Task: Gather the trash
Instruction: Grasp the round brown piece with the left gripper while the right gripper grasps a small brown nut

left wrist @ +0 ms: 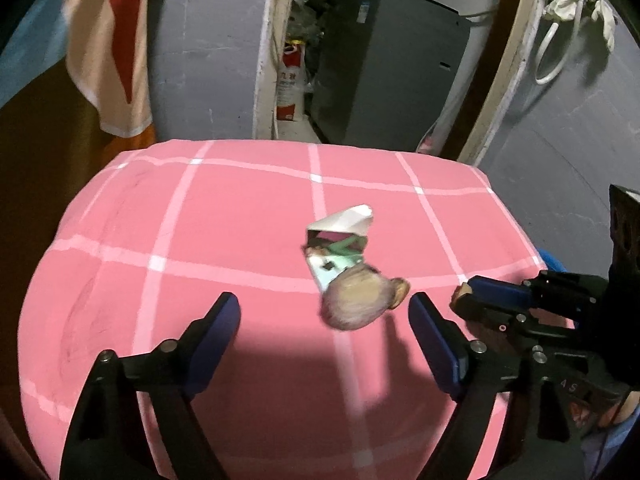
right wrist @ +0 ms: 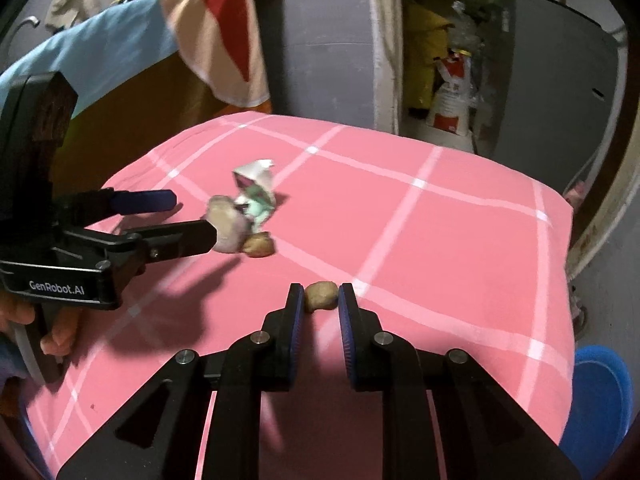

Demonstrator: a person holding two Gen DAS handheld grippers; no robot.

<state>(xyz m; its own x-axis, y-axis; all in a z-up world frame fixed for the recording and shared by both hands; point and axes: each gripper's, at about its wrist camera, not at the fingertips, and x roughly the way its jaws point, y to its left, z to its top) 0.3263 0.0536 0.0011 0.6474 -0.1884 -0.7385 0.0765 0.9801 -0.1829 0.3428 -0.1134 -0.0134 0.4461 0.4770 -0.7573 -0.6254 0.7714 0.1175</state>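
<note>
Pink checked cloth (left wrist: 224, 248) covers the bench, white grid lines, slightly wrinkled near the far edge. Grey wall behind. Far left, a red, cream and blue towel (left wrist: 108, 48) hangs over a brown cabinet. Far centre, an open doorway with a red-and-white sack (left wrist: 291, 84) on the floor and a grey appliance (left wrist: 384, 68) beside it. A white cord and rag (left wrist: 576, 12) hang on the wall far right. Blue bin (right wrist: 600, 392) sits low at the bench's near right edge.

My left gripper (left wrist: 324, 316): fingers spread wide, holding nothing. Just beyond and between the tips is a pale rounded shell piece (left wrist: 352, 300), blurred; I can't tell if the tips touch it. A small brown shell bit (left wrist: 400, 290) sits against its right side. Right behind them lies a crumpled white and green wrapper (left wrist: 340, 240), touching or nearly touching the big shell.

My right gripper (right wrist: 320, 300): fingers narrowed to a small gap with a tan nut-shell scrap (right wrist: 320, 295) between the tips. It fills most of the gap; contact on both sides looks likely, but a firm grip I can't tell. This scrap is on the near middle of the cloth, well apart from the wrapper cluster, which sits farther and to the left in the right wrist view.
</note>
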